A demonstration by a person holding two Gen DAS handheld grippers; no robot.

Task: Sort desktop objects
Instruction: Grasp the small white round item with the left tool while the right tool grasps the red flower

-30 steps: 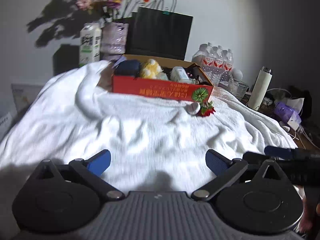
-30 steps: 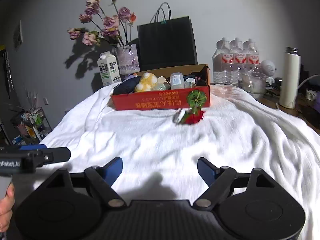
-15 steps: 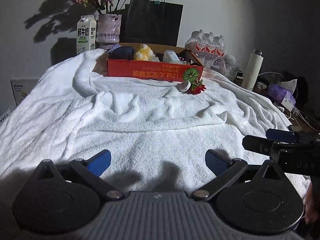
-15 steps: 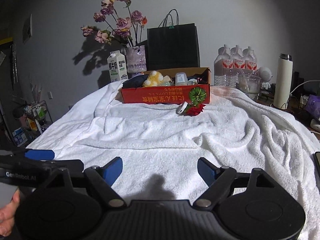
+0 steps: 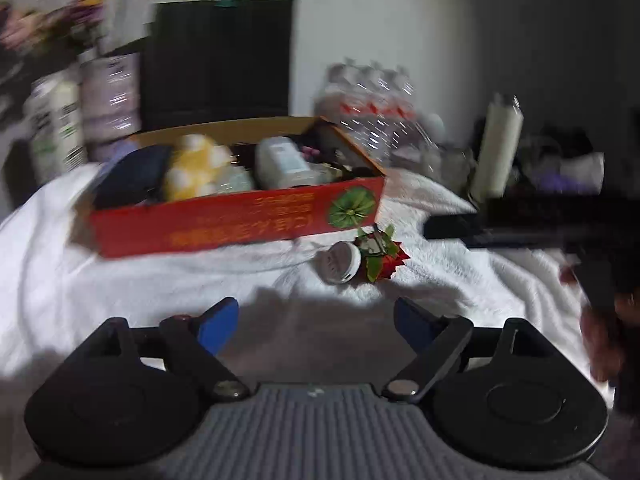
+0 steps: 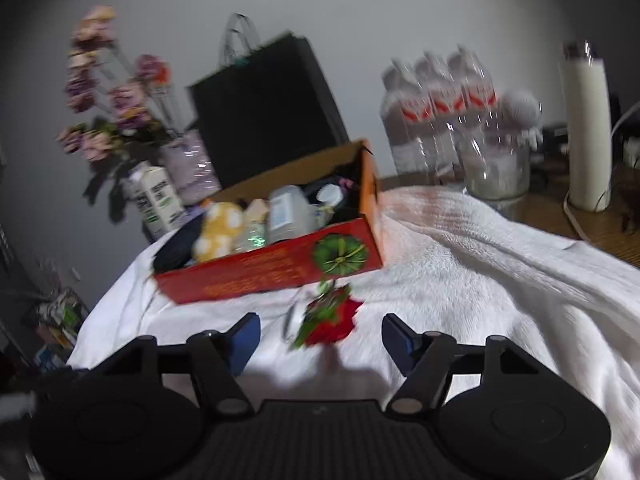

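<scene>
Red flower and white jar now within reach of both hand-held grippers

Red flower [image 6: 334, 320], an artificial one with green leaves, lies on the white towel [image 6: 500, 280] just ahead of the right hand-held gripper [image 6: 320, 338], roughly in line with the gap between its blue pads. A second ago it sat far ahead, small in view; now it fills the space just beyond the fingertips. Those jaws have just been narrowing but stand apart, with nothing between them.

Beside the flower lies a small round white jar [image 5: 338, 262], ahead and slightly right of the left hand-held gripper [image 5: 316, 322], whose jaws have also just been closing and hold nothing. Behind both sits the red box [image 5: 240, 220], already filled with sorted items.

Both views have closed in, so a pickup of these last two loose things looks imminent.
</scene>
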